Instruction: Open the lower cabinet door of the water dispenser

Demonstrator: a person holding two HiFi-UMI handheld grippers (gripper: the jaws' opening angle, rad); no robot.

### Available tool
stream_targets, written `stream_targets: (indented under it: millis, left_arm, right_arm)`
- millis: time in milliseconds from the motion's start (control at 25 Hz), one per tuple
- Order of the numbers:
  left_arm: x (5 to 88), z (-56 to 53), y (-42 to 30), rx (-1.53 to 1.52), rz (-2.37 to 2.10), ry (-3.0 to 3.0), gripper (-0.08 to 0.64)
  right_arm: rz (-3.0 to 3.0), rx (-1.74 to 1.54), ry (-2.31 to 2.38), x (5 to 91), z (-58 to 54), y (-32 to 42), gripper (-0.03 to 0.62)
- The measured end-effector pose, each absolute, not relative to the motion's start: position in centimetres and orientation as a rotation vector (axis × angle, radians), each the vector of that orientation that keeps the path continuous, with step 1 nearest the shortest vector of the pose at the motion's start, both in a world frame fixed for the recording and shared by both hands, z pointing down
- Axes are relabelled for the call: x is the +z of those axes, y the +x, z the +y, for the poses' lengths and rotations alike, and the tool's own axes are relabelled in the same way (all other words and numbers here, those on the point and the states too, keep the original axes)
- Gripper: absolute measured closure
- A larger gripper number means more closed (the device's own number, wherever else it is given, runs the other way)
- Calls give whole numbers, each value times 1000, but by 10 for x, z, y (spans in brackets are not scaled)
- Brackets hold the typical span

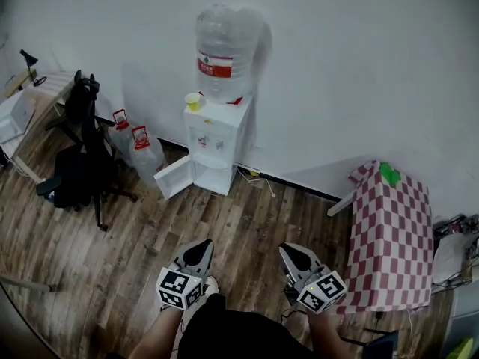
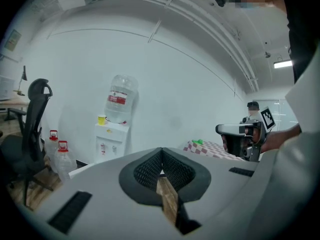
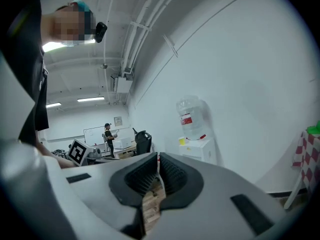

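Your left gripper (image 1: 204, 244) and right gripper (image 1: 289, 250) are pinched together, empty — only the head view shows the lower cabinet door (image 1: 178, 178) open.

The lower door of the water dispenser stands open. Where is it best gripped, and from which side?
Probably its free edge, farthest from the hinge. The lower door is a thin panel swung out leftward in the head view from the water dispenser, so jaws can straddle that edge from the room side.
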State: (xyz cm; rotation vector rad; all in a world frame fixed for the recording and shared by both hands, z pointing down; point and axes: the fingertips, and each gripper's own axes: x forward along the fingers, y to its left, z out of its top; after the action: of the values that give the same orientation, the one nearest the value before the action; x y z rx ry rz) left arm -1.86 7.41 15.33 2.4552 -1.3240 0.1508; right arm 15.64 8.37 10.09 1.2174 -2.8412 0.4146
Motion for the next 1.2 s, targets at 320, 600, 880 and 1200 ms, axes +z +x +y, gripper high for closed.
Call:
stream_targets:
  millis: [320, 600, 880, 1200]
  left_arm:
    - [150, 181, 56, 156, -1289, 2457, 546]
    - [149, 256, 78, 142, -1334, 2388, 546]
    - [148, 321, 78, 138, -1434, 2313, 546]
    - [132, 341, 59, 119, -1483, 2353, 546]
  right_arm:
    - [-2877, 440, 1241, 114, 192, 210, 560]
    - [-2920, 511, 1228, 127, 274, 235, 561]
    - [-2944, 537, 1154, 133, 327, 245, 561]
    - [-2970, 438, 1145, 110, 337, 233, 561]
